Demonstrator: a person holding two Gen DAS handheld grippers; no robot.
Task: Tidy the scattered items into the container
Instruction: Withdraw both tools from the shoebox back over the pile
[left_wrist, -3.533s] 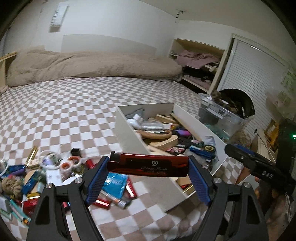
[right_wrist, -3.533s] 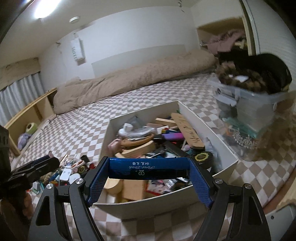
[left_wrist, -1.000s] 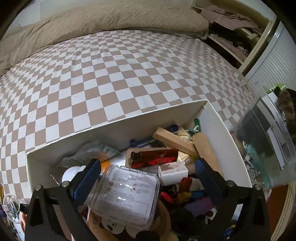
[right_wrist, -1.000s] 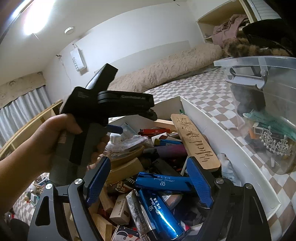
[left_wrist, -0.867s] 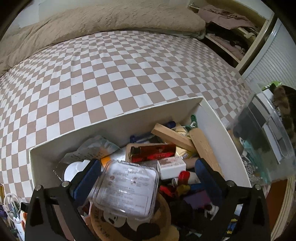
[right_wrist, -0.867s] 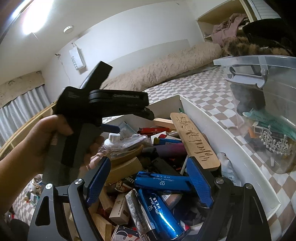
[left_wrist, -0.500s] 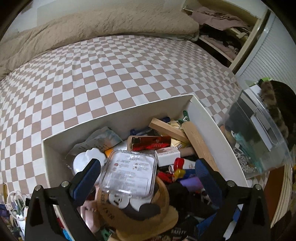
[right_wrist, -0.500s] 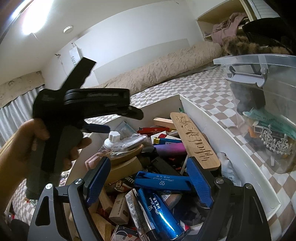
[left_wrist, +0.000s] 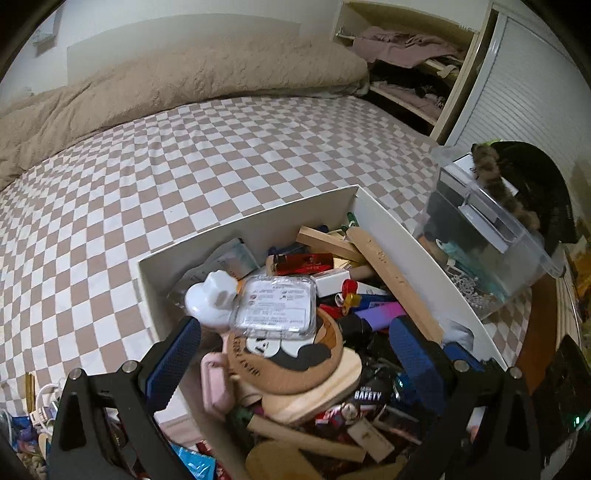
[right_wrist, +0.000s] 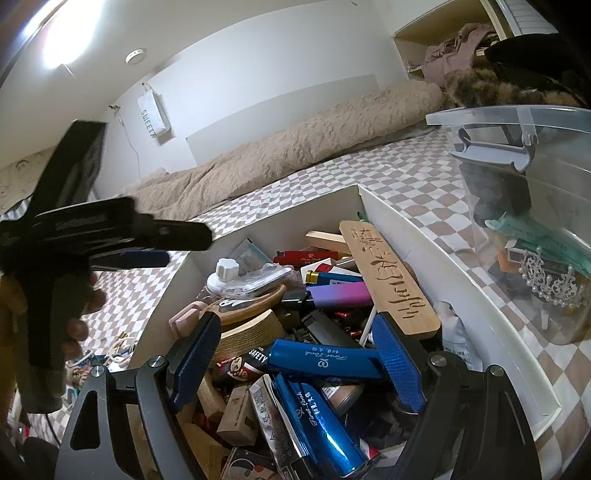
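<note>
The white box (left_wrist: 258, 221) (right_wrist: 458, 273) on the checkered bed is packed with small items. A red case (left_wrist: 301, 263) (right_wrist: 306, 255) lies near its far wall. A blue case (right_wrist: 325, 359) lies on the pile between my right gripper's fingers. My right gripper (right_wrist: 295, 363) is open and empty over the box's near end. My left gripper (left_wrist: 295, 360) is open and empty above the box's left side; it shows in the right wrist view (right_wrist: 144, 254), held in a hand at the left. Scattered items (left_wrist: 26, 424) lie on the bed left of the box.
A clear plastic bin (left_wrist: 491, 236) (right_wrist: 535, 206) with a black and furry thing on top stands right of the box. A beige duvet (left_wrist: 166, 85) lies along the far wall. Shelves with clothes (left_wrist: 402, 70) are at the back right. A long wooden plaque (right_wrist: 388, 280) rests on the pile.
Both grippers released their cases into the box: red from the left, blue from the right. Since then the left gripper has pulled back and leftward, away from the box; the right has barely moved.
</note>
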